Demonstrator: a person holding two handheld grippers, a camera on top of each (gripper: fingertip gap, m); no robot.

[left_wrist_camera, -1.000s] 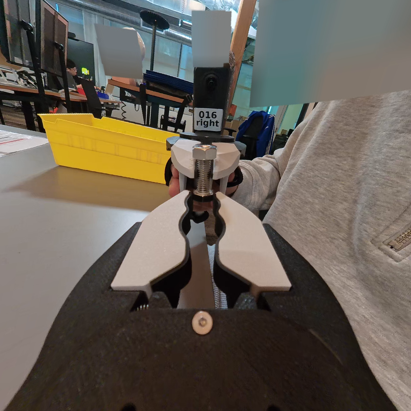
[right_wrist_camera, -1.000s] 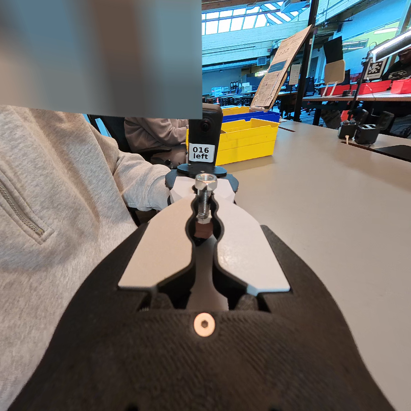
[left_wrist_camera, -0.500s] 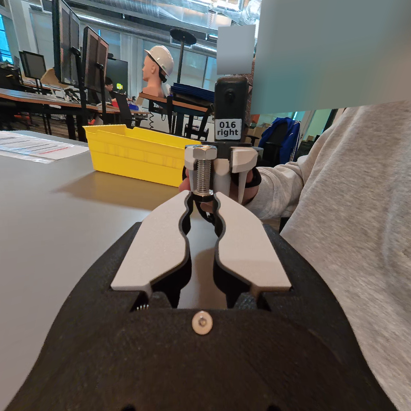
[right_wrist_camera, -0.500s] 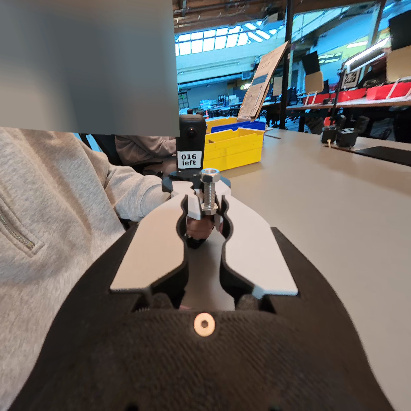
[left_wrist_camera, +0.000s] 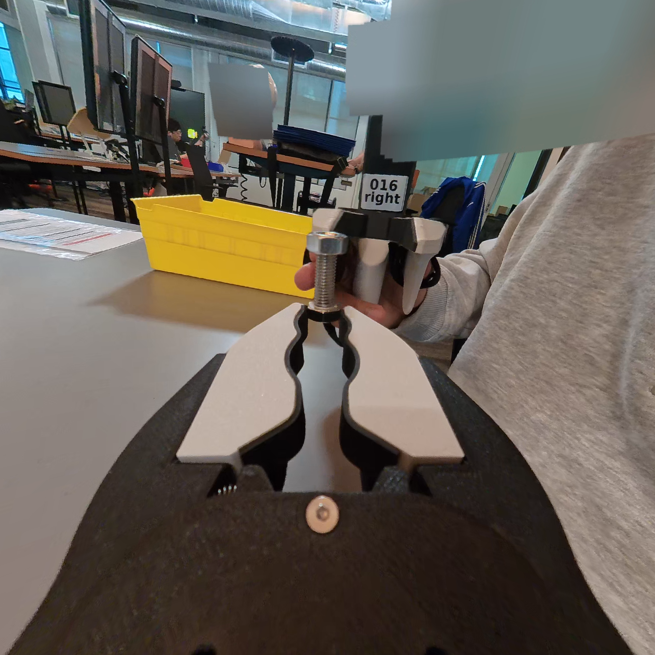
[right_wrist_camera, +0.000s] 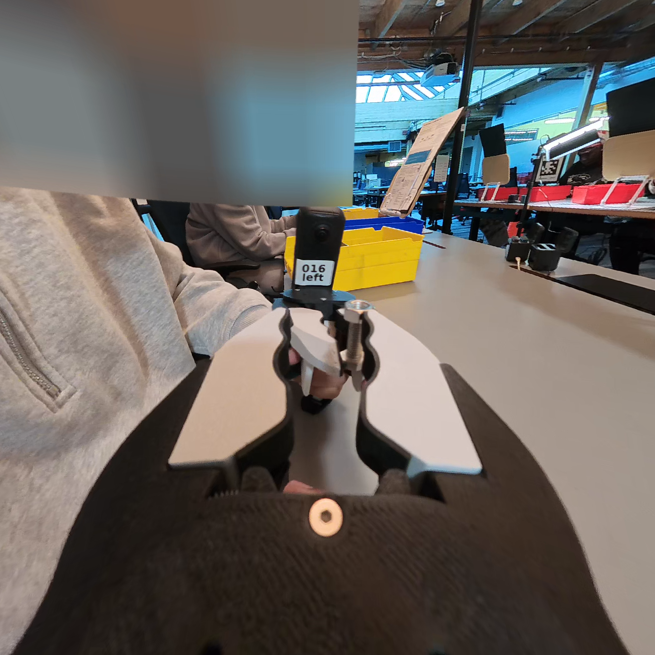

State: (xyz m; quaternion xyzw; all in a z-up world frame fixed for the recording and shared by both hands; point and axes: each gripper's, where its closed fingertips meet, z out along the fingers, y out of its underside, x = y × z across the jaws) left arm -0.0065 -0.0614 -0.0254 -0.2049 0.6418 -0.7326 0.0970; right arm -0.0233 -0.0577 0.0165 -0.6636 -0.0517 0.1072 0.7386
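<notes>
Left gripper, smooth white fingers on textured black body, pinching lower end of upright threaded steel hex bolt above matte grey table. Right gripper, jaws spread, beside bolt, apart from it. Ribbed yellow plastic bin behind.

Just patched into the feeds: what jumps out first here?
A steel bolt standing upright, head up, its lower end clamped at the fingertips of the left gripper. Facing it, the right gripper hangs with its fingers apart and nothing between them. Behind, a yellow bin sits on the grey table, and the person's grey sweatshirt fills the side.
</notes>
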